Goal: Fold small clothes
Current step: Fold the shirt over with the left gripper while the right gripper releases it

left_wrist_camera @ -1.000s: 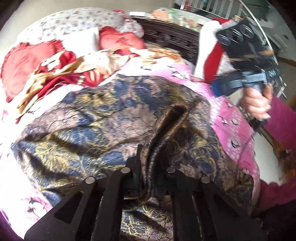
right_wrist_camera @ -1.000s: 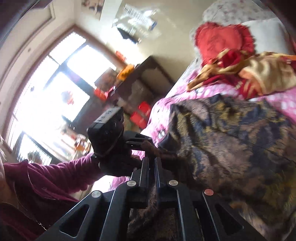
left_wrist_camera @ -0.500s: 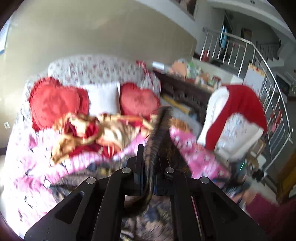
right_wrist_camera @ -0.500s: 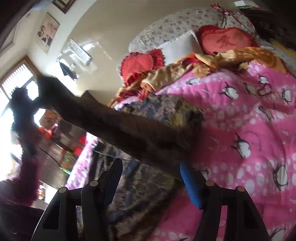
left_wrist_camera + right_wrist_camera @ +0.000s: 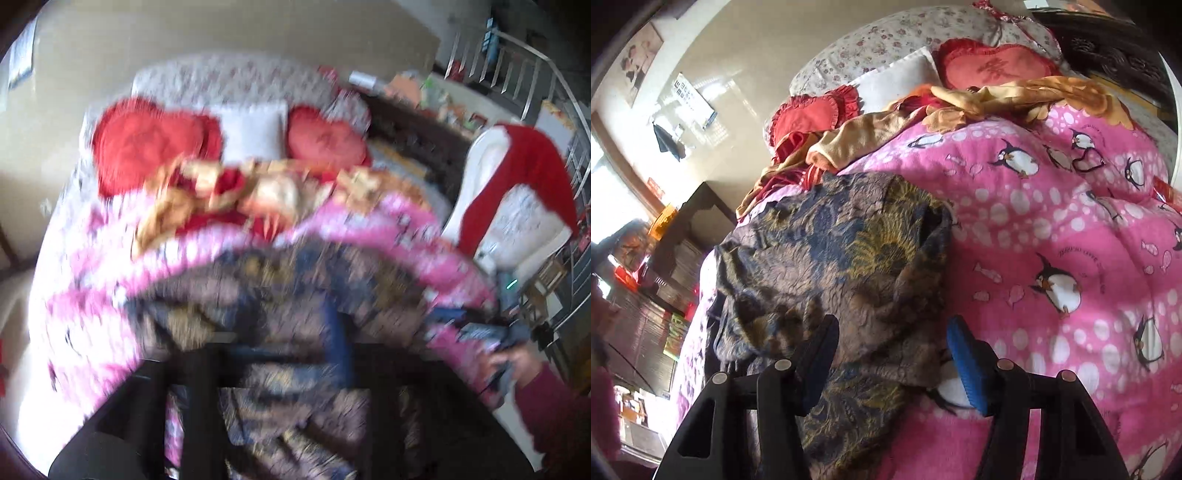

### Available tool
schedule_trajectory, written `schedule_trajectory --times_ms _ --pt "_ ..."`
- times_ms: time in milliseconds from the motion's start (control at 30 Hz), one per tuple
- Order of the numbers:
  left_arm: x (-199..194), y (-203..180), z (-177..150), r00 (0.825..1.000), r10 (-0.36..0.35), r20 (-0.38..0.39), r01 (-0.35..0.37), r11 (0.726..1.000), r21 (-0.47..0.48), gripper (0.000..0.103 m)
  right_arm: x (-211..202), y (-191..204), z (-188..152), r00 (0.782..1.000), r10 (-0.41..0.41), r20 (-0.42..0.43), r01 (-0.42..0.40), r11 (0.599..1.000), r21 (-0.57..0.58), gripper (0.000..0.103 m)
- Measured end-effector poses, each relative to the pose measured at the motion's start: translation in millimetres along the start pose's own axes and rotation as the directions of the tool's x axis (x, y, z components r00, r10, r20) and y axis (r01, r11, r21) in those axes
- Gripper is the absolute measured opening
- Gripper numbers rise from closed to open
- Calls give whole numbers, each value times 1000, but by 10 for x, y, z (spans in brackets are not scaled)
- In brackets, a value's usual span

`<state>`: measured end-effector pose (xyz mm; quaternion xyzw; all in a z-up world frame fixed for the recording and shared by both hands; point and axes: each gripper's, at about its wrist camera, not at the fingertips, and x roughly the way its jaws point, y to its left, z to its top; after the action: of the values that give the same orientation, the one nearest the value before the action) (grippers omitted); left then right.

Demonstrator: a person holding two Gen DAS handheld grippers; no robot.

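Both grippers have let go of the dark blue, brown and gold patterned garment [image 5: 842, 266] they were pinching a second ago, and it now lies in a loose, partly folded heap on the pink penguin-print blanket [image 5: 1071, 229] covering the bed. From the right wrist view, the right gripper [image 5: 892, 354] has its jaws apart, having just eased slightly inward after opening; the black finger [image 5: 818, 354] and the blue-padded finger [image 5: 966, 365] straddle the near edge of the garment, and neither visibly presses on it. From the left wrist view, heavily blurred by motion, the left gripper [image 5: 280, 365] has just opened; its dark fingers stand apart above the cloth, where before they were clamped on a raised fold. A hand [image 5: 517, 363] in a maroon sleeve shows at the right of that view, holding the other gripper low beside the blanket's edge. Behind the garment, a crumpled gold and red cloth [image 5: 997, 99] sprawls across the blanket, and red heart-shaped cushions [image 5: 993, 66] and a white pillow [image 5: 897, 79] lean against the floral headboard [image 5: 236, 81].
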<state>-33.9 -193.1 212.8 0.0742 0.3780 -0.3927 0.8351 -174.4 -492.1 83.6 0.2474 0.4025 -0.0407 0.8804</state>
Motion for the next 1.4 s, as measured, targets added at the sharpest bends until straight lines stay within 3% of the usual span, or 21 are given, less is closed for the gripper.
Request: schedule_trajectory --times_ms 33,233,500,567,600,633,667,767,900,1033,1200,1267,1400 --pt "107 59 -137 1000 17 -8 -17 1000 -1 72 -14 7 -30 1000 6 -10 -6 1000 2 59" --pt "735 365 -839 981 75 -181 -80 997 -19 72 13 30 -148 998 54 -45 -52 998 46 59" --pt "1107 606 -962 982 15 -186 -33 995 -95 69 111 -4 -221 992 107 -63 -99 987 125 59" --pt "1229 613 -974 976 -4 -218 -18 995 -99 54 102 -18 -226 992 109 -60 -100 986 135 59" --pt "1282 610 -970 972 -4 -235 -18 996 -93 39 91 -22 -231 993 104 -59 -95 986 137 59" --pt "1315 591 -984 969 0 -246 -20 997 -79 17 84 -28 -229 993 103 -57 -94 986 137 59" --pt "1322 566 -987 968 -4 -251 -15 997 -73 12 75 -32 -230 993 102 -56 -94 986 136 59" --pt "1143 488 -898 979 12 -205 -23 998 -50 7 47 -50 -224 994 97 -49 -90 987 133 59" --pt "582 471 -544 998 18 -60 -23 997 -80 6 1 -92 -168 996 84 -12 -81 986 144 60" --pt "17 617 -113 997 45 62 -36 990 -136 6 -2 -132 6 998 61 28 -65 983 173 60" --pt "-216 745 35 995 74 66 -61 982 -181 6 8 -128 228 995 57 85 -74 974 213 61" --pt "-196 773 18 997 69 41 -60 980 -188 6 34 -62 313 997 12 82 -27 982 186 61" --pt "-150 779 -65 997 78 1 -76 978 -196 6 109 160 423 991 -116 67 115 993 21 61"
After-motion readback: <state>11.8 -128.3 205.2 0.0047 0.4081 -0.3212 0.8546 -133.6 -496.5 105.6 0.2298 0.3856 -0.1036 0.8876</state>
